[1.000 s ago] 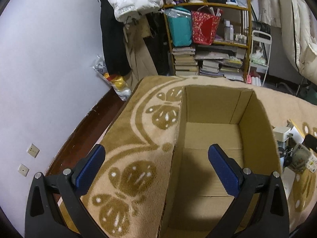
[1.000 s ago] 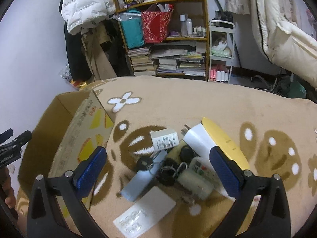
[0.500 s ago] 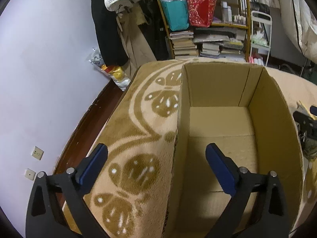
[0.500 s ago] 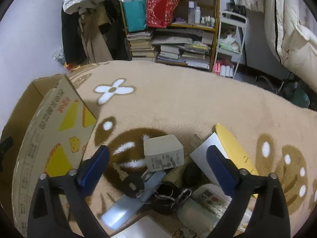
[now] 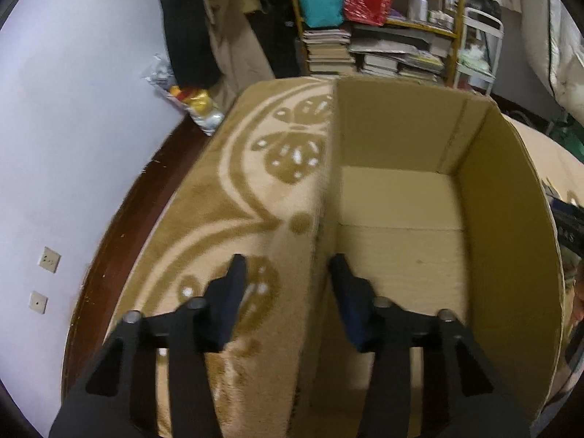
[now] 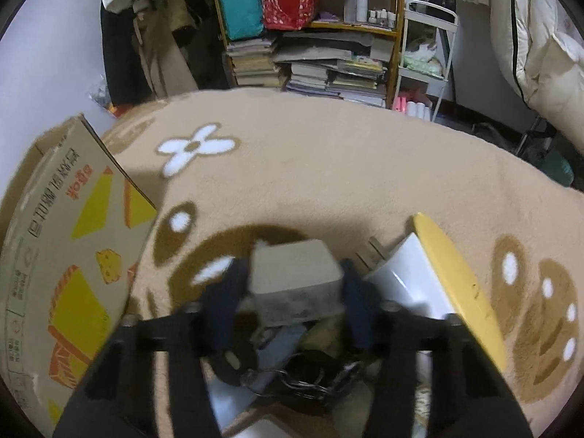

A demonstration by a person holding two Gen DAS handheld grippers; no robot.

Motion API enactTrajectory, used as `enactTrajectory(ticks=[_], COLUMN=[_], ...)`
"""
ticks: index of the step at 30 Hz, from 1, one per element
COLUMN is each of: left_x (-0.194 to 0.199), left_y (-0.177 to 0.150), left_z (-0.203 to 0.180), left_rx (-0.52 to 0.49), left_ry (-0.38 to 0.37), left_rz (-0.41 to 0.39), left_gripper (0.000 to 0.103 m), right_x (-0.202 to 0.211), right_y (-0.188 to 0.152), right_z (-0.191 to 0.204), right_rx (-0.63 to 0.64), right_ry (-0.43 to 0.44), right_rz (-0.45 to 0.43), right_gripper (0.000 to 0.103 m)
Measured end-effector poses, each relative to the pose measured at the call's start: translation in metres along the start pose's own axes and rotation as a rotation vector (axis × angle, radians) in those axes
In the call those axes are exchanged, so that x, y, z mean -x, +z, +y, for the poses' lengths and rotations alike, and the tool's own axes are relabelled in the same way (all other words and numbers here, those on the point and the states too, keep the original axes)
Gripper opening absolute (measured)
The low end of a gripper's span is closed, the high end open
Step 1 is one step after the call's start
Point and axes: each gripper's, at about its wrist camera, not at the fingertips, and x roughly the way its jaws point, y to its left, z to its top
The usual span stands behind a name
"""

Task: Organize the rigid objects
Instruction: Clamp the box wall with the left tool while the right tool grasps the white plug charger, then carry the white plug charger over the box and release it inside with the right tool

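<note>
While the left claw straddles the near left wall of the cardboard box, one pad outside and one inside, the right claw is clamped around a grey-white adapter block just right of that box, on the patterned blanket. The left claw's jaws are narrowed around the wall, but the blur hides whether the pads actually pinch it, so I cannot tell. The box looks empty inside. To do this well, I'd say: lift the block straight up, clear of the key ring and the yellow-edged white case beside it, then swing left over the box rim while the left claw steadies the cardboard. The right pads press both sides of the block, a firm pinch.
</note>
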Motion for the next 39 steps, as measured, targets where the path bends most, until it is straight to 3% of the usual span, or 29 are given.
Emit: enactTrajectory(ticks=[2,7,14,23,30,39], left_x=[-0.005,-0.005,-0.004,-0.004,-0.005,-0.005], left_y=[-0.002,-0.005,-0.005,-0.005,-0.005,-0.005], left_z=[-0.005,-0.021,-0.019,-0.018,-0.017,-0.018], left_rx=[-0.007,-0.059,-0.048,-0.049,-0.028,-0.027], left_ry=[-0.014,0.018,0.017,0.020,0.015,0.020], left_rz=[0.018,0.014,0.012,0.012,0.013,0.010], left_gripper=[0.026,0.016,0.016,0.016,0.016,0.017], right_x=[0.002,0.017,0.061,0.119,0.121,0.099], right_y=[-0.001,-0.001,0.011,0.026,0.013,-0.007], right_z=[-0.003,0.002,0.039,0.100,0.135,0.145], right_rx=[-0.008,-0.010,0.085,0.162,0.218,0.236], right_ry=[0.013,-0.002,0.009,0.132,0.222,0.230], right_rz=[-0.007,-0.038,-0.171,-0.330,-0.320,-0.227], right_gripper=[0.050,0.050,0.050,0.050,0.050,0.050])
